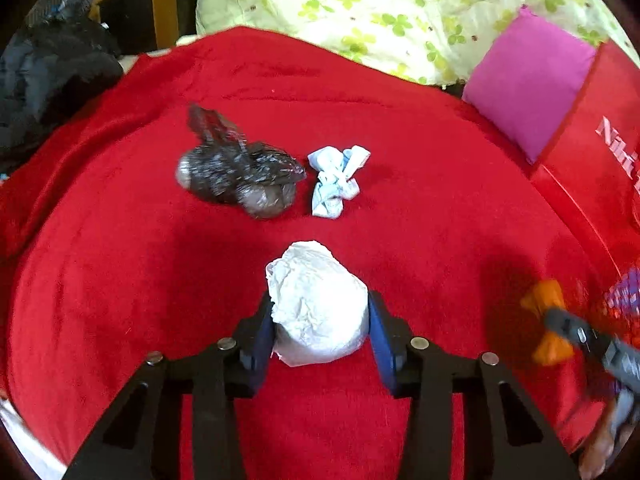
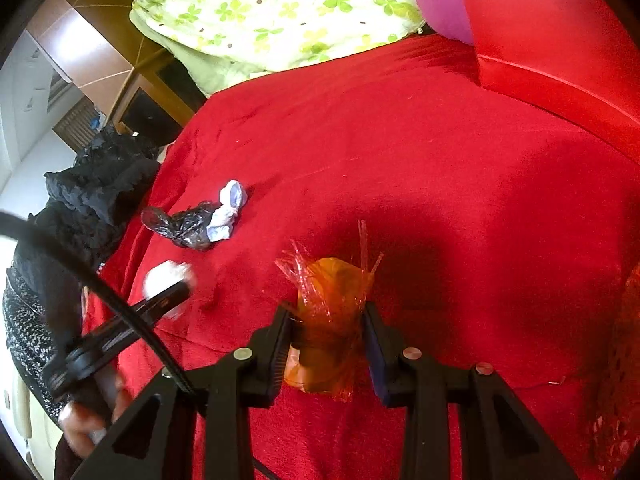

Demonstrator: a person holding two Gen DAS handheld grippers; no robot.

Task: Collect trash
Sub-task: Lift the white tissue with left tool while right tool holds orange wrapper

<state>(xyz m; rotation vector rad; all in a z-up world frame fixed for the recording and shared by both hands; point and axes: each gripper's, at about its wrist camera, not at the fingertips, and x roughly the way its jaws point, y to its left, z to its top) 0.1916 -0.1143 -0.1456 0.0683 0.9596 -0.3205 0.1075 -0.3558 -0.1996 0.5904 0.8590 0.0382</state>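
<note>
Left gripper (image 1: 320, 312) closed on a crumpled white paper wad (image 1: 318, 304), blue pads (image 1: 380, 332) pressing both its sides, just over the red blanket (image 1: 120, 280). Right gripper (image 2: 326, 316) clamped on an orange cellophane wrapper (image 2: 328, 312), also over the blanket.

Only in the left wrist view: the paper wad sharp and whole, roughly egg-shaped, long axis running away from the camera along the fingers; a pink cushion (image 1: 528, 80) seen entire; white lettering on a red box (image 1: 592, 168) at the right edge. Right gripper there just a blurred dark bar at the right, with the wrapper (image 1: 546, 320) as an orange bow shape.

Only in the right wrist view: the wrapper's frayed twisted end fanned out and pointing away from the camera, long axis along the fingers; wooden furniture (image 2: 100, 60) and a pale wall at upper left; a hand (image 2: 88, 420) at lower left; the wad (image 2: 168, 280) a white blur.

In both views: black plastic bag wad (image 1: 240, 172) and blue-white crumpled scrap (image 1: 336, 180) lying side by side farther out on the blanket, close or touching; green-flowered bedding (image 1: 380, 12) behind; dark clothing (image 1: 48, 72) off the blanket's left edge.
</note>
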